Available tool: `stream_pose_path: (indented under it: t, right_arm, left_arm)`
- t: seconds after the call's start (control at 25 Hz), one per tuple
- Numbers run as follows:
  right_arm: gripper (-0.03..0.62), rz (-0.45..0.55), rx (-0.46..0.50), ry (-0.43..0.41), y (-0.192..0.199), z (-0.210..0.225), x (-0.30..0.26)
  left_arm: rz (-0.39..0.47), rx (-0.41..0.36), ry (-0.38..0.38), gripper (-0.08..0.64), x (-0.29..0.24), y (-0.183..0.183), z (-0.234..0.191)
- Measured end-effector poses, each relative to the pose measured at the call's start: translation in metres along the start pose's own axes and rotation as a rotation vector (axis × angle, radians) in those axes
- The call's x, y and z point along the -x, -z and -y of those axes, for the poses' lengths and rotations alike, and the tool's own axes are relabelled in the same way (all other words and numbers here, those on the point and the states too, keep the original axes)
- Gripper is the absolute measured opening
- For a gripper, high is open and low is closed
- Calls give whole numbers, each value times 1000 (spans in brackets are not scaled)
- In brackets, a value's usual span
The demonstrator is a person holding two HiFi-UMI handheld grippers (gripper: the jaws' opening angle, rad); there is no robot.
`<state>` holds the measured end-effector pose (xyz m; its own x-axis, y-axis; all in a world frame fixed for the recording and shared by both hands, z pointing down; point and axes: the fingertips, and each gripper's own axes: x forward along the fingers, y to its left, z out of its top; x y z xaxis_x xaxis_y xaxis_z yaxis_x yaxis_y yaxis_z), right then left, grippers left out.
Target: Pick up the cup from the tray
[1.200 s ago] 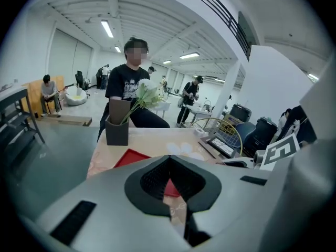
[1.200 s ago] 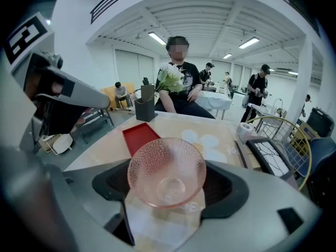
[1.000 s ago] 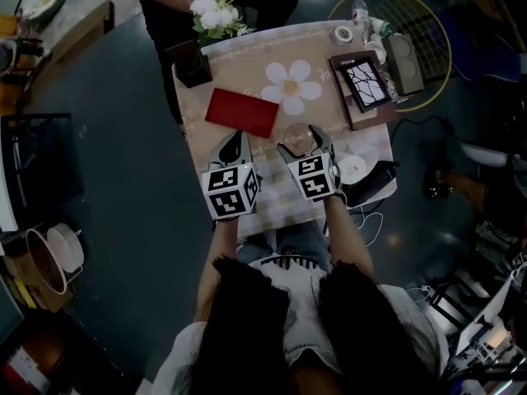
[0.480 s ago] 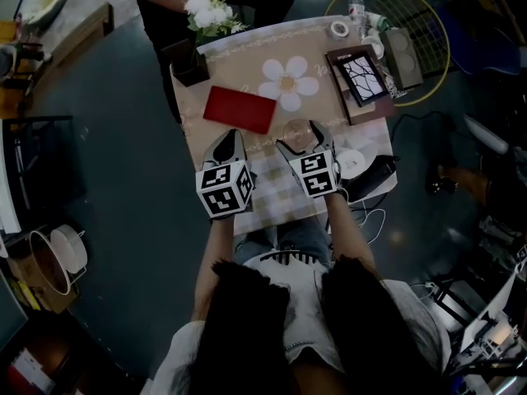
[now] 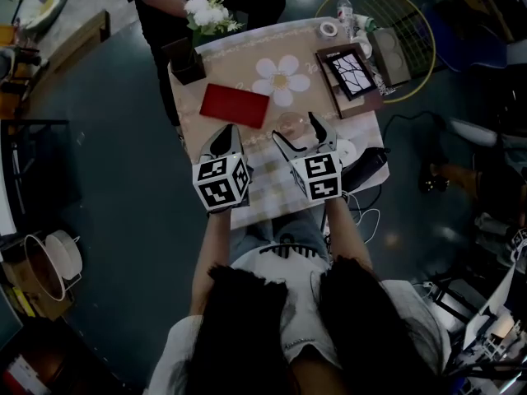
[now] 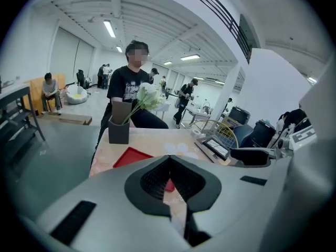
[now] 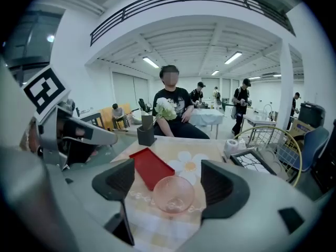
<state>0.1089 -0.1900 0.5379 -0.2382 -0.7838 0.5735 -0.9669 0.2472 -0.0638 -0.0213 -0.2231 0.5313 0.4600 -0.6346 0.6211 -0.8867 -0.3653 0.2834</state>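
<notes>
On my right gripper (image 7: pixel 169 184) the fingers have just spread, releasing the pink cup (image 7: pixel 173 194) mid-way along the desk (image 5: pixel 239 68), off the red tray (image 7: pixel 152 167), so the pick looks done; my left gripper (image 6: pixel 169 180) has its fingers clenched, empty.

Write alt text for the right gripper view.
A clear pink cup stands on the table between the open jaws of the right gripper, touching neither. A red tray lies behind it to the left, and a person sits beyond a vase of white flowers.
</notes>
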Motion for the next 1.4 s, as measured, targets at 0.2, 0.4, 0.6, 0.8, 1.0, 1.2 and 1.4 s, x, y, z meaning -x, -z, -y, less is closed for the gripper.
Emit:
stream_pose_path:
  t: [0.2,0.4,0.6,0.8,1.0,1.2,1.4]
  right_arm:
    - [384,43,6,-15,-18,-13,26]
    - [174,73,26,26,-31,-26,45]
    - [11,130,47,25,-45,-47,64]
    - [9,114,48,43,-41,-58,76]
    - [8,118,53,56,-40,-67,83]
    - [8,123,47,56,-37,-75,90]
    - [8,123,59,70,-34,-78,95]
  left_arm:
    - [57,-33,36,6,18,-12,16]
    - [101,-46,67,6,38,-17,31]
    - [139,-60,93,6,62,-17,44]
    - [169,-78,105,6,81,-13,51]
    - [185,-77,102,6,95,-9,49]
    - [186,-84,101,6,106,-1,47]
    - [189,-98,104,6,115,5,48]
